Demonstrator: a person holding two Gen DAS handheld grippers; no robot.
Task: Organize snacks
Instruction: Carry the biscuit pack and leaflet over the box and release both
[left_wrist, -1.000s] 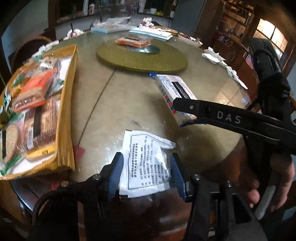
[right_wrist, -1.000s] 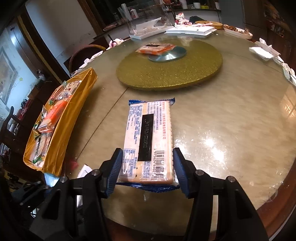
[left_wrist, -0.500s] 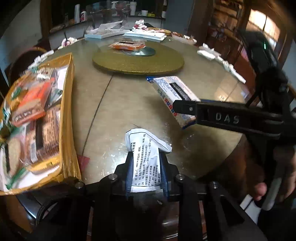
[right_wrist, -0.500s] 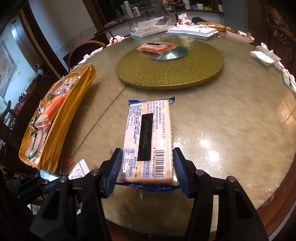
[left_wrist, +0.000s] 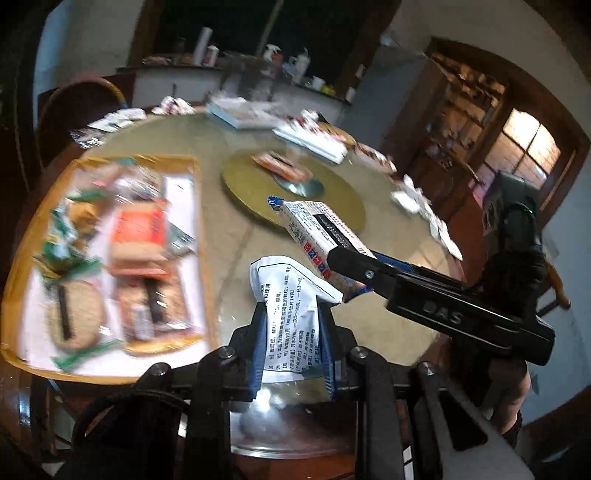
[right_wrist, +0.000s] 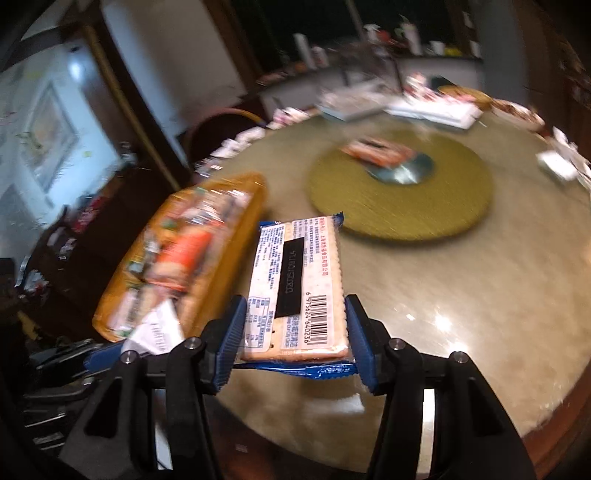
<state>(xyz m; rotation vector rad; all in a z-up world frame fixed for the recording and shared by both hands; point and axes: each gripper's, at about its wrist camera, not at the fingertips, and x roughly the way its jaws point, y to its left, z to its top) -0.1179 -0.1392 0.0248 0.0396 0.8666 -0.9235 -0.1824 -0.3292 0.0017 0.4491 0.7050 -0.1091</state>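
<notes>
My left gripper (left_wrist: 293, 332) is shut on a white printed sachet (left_wrist: 291, 306) and holds it above the table's near edge. My right gripper (right_wrist: 295, 332) is shut on a cracker pack (right_wrist: 299, 288) with a blue wrapper and barcode, lifted off the table; the pack also shows in the left wrist view (left_wrist: 317, 236), right of the sachet. The gold tray (left_wrist: 199, 206) full of snack packs lies to the left; it shows in the right wrist view (right_wrist: 251, 206) too. The sachet appears in the right wrist view (right_wrist: 155, 328) at lower left.
A round marble table (right_wrist: 461, 288) carries a gold turntable (right_wrist: 406, 210) with an orange snack pack (right_wrist: 376, 153) on it. White trays and wrappers lie at the far rim (left_wrist: 310, 142). A wooden chair (left_wrist: 81, 110) stands at the far left.
My left gripper closed on the sachet and lifted it. My right gripper raised the cracker pack and swung left toward the gold tray. Both views now look more level across the room.
</notes>
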